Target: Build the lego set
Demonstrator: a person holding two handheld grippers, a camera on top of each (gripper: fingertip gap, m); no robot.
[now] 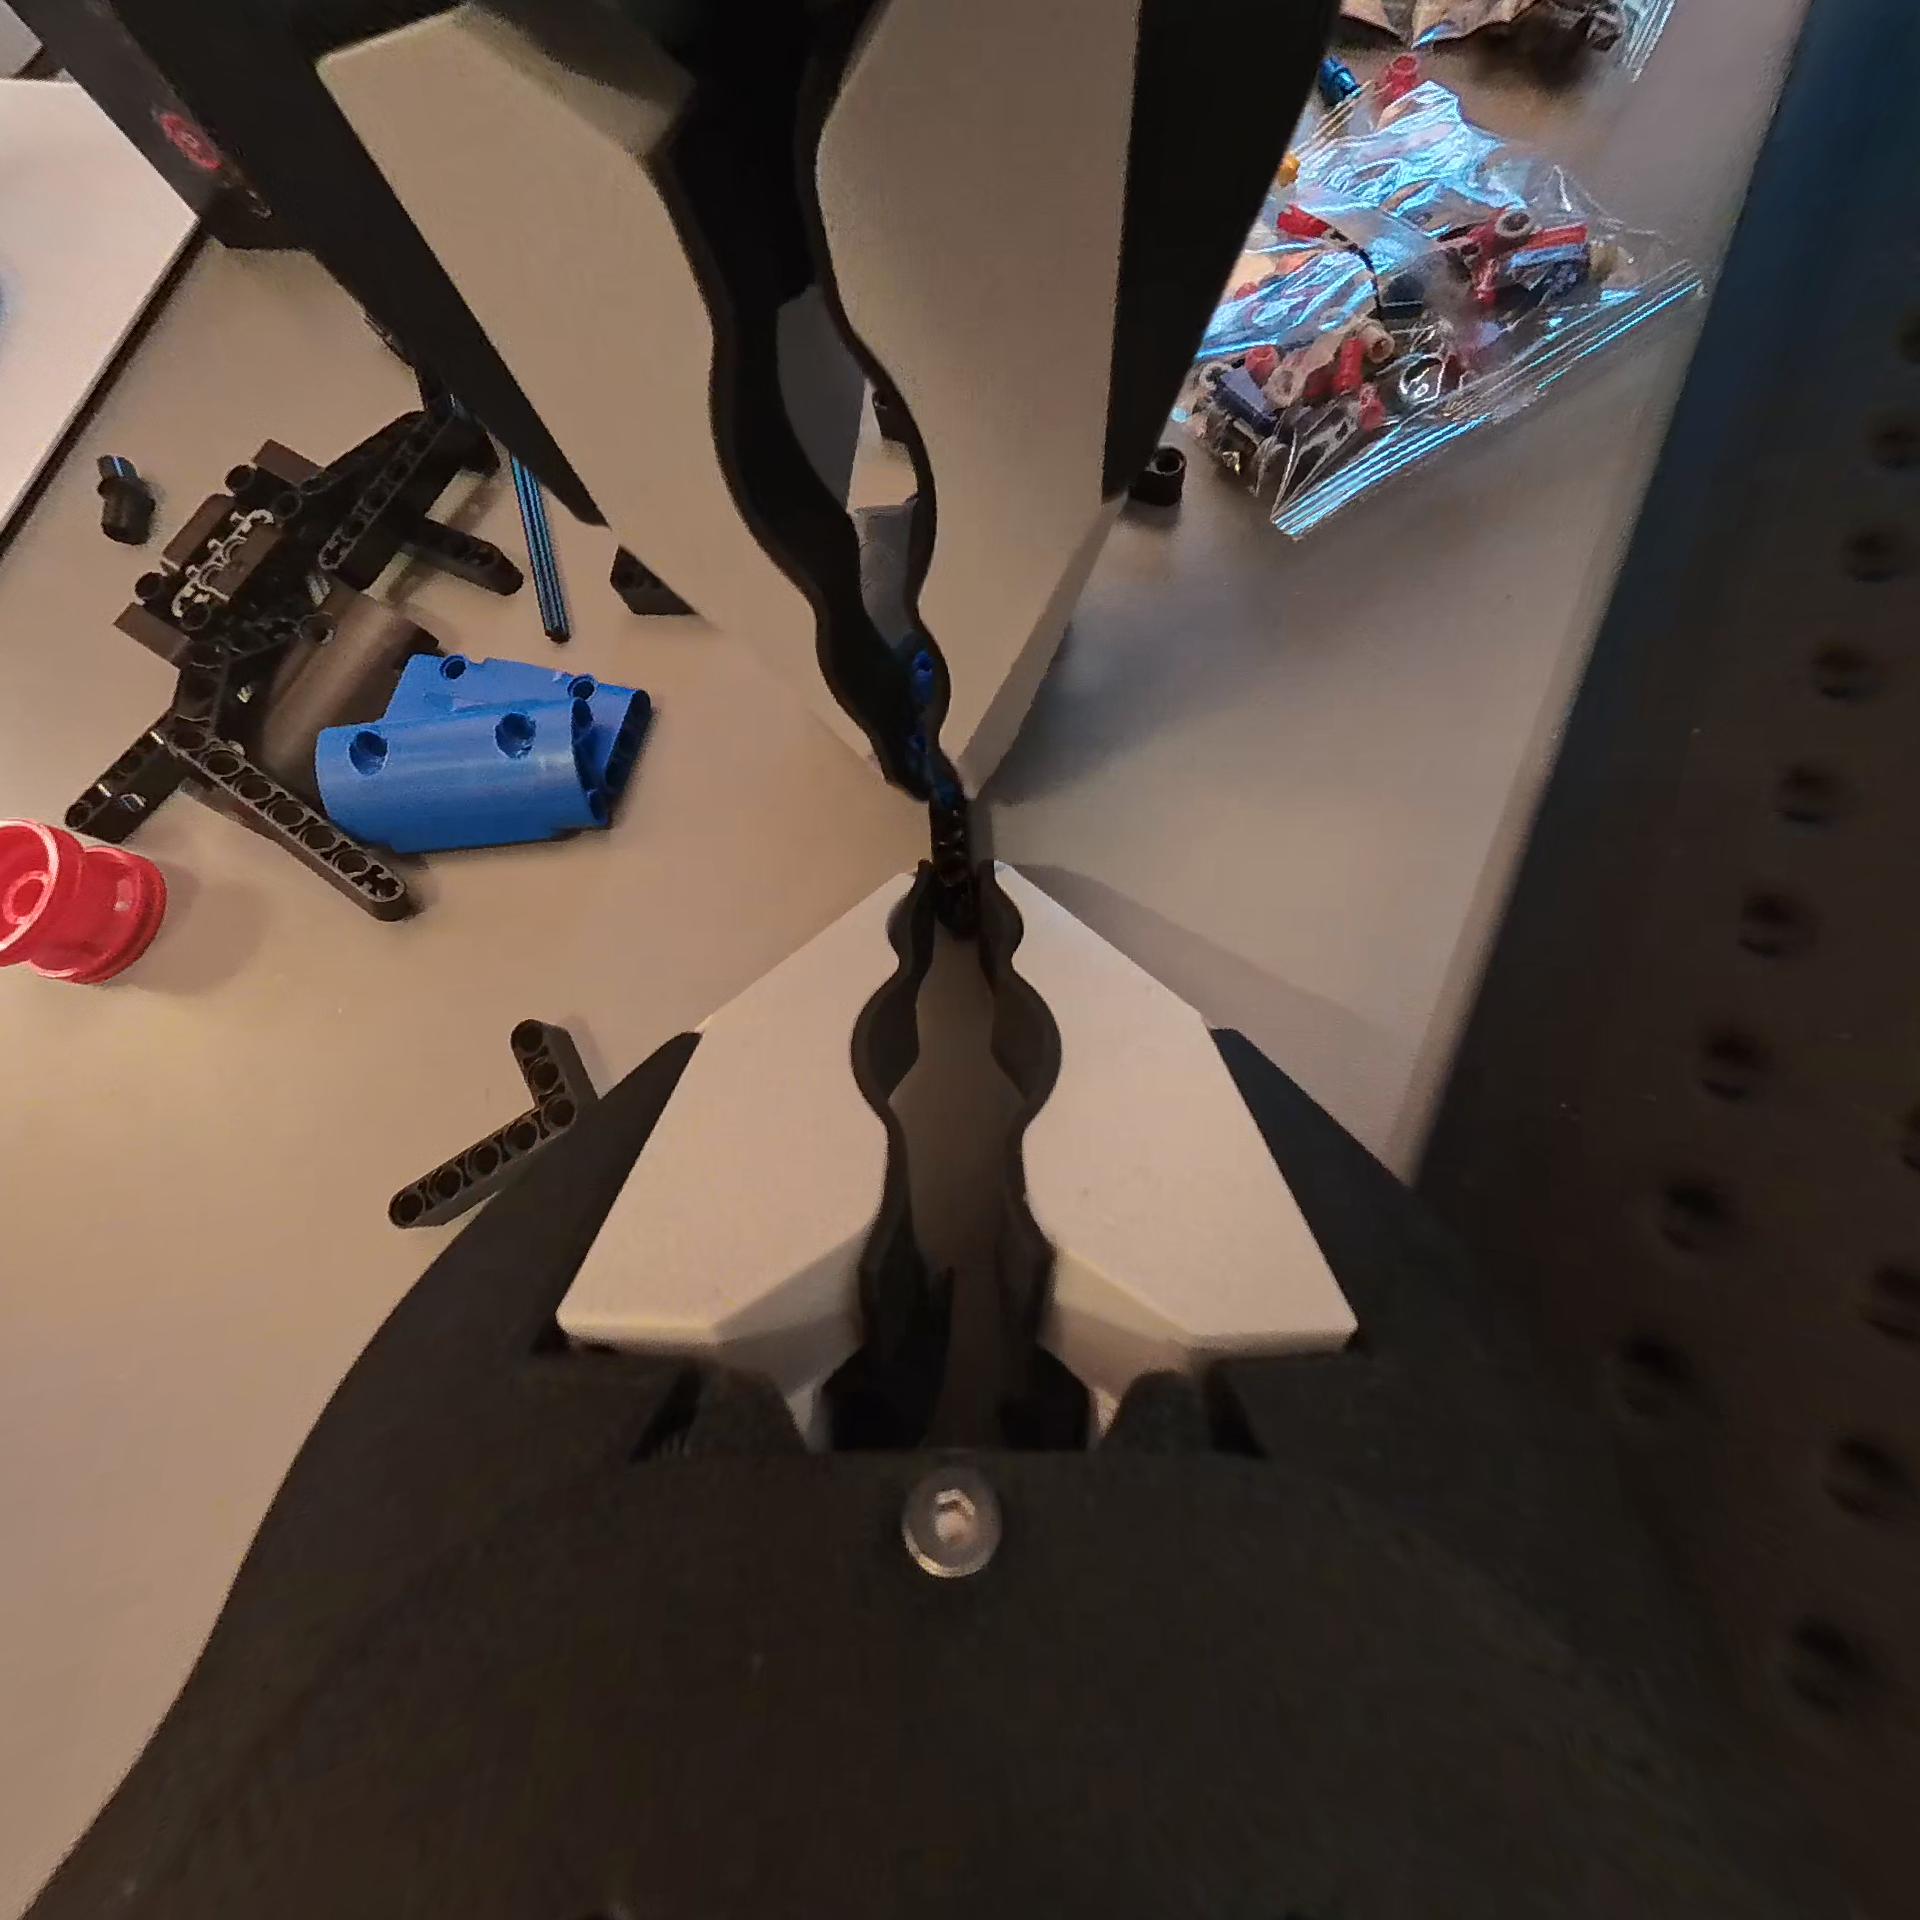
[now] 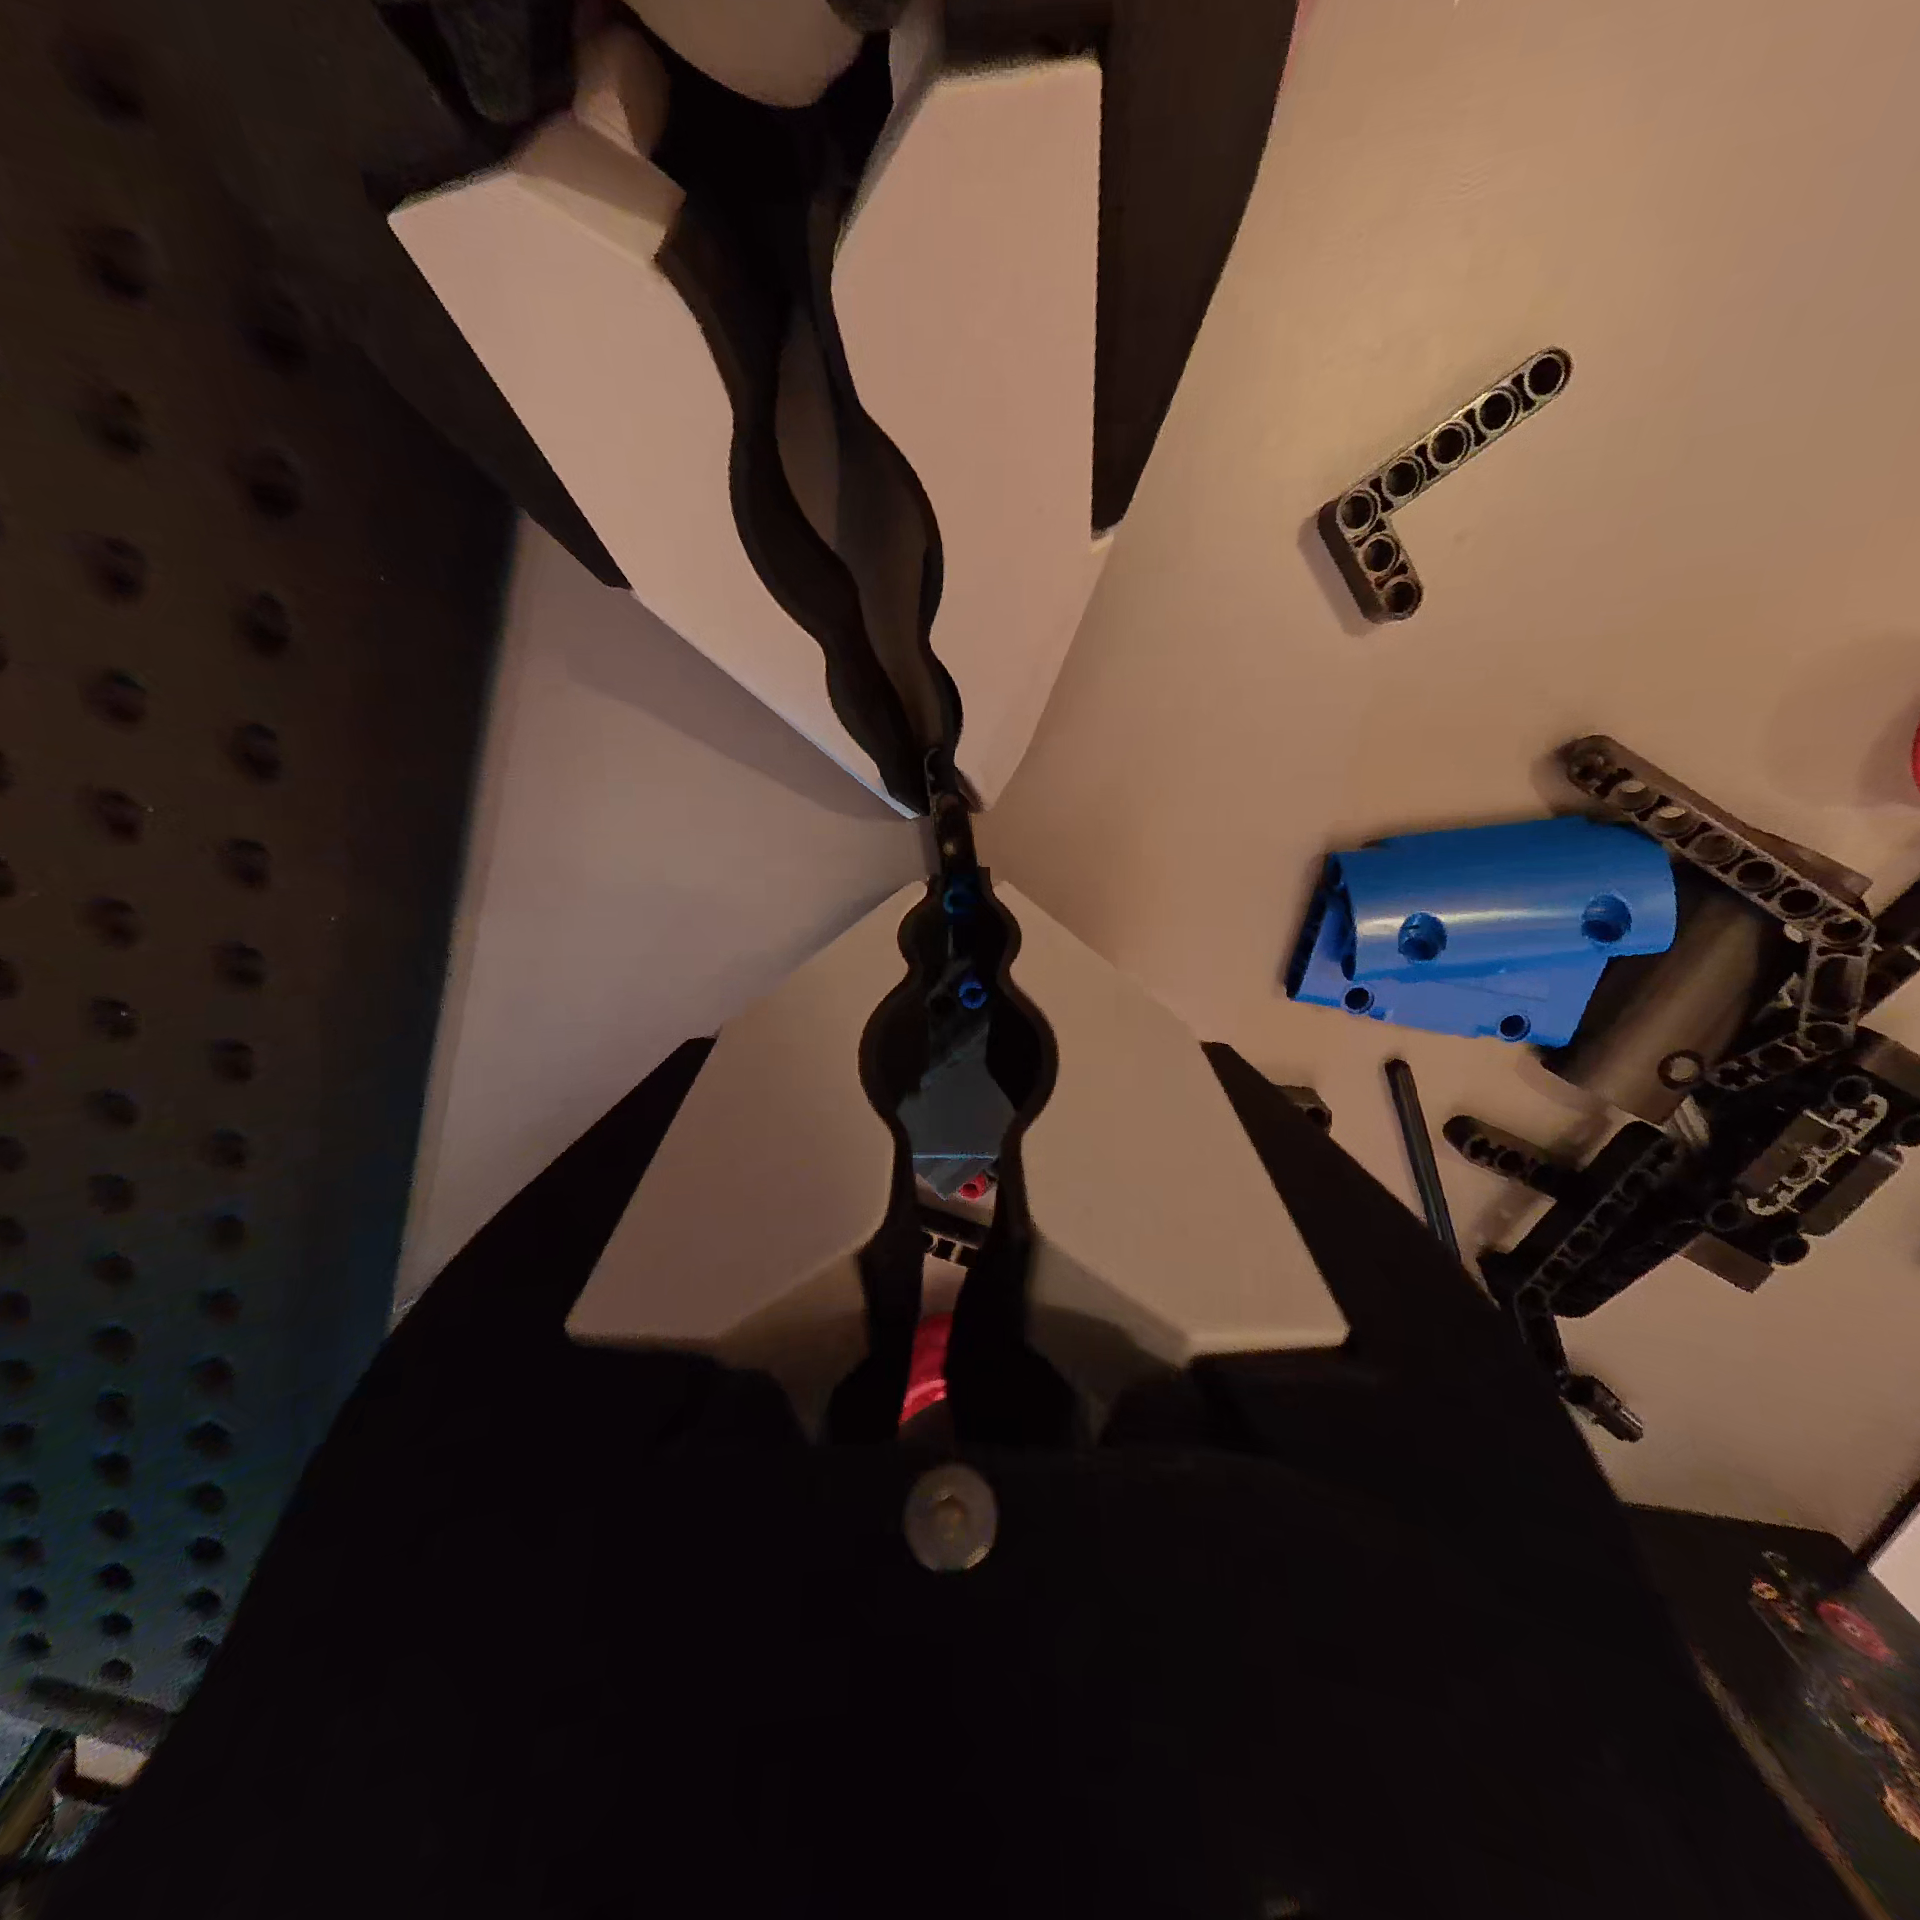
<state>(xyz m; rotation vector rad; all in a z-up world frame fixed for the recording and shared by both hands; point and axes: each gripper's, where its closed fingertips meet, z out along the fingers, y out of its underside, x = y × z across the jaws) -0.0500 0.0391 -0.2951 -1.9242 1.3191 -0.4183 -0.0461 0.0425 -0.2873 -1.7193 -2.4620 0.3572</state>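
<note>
Black beam with blue pins (image 1: 948,831) hangs pinched end to end between our left gripper (image 1: 951,914) and right gripper (image 2: 956,894), both clamped narrow on it. Uneven twisting could pop it free toward the blue panel (image 1: 478,758) and black frame (image 1: 260,582) below.

curved plastic shell panel (image 1: 483,753): showing blue
round plastic wheel hub (image 1: 73,899): showing red
L-shaped holed beam (image 1: 499,1127): showing black
perforated board (image 1: 1766,1039): showing dark, dotted
</note>
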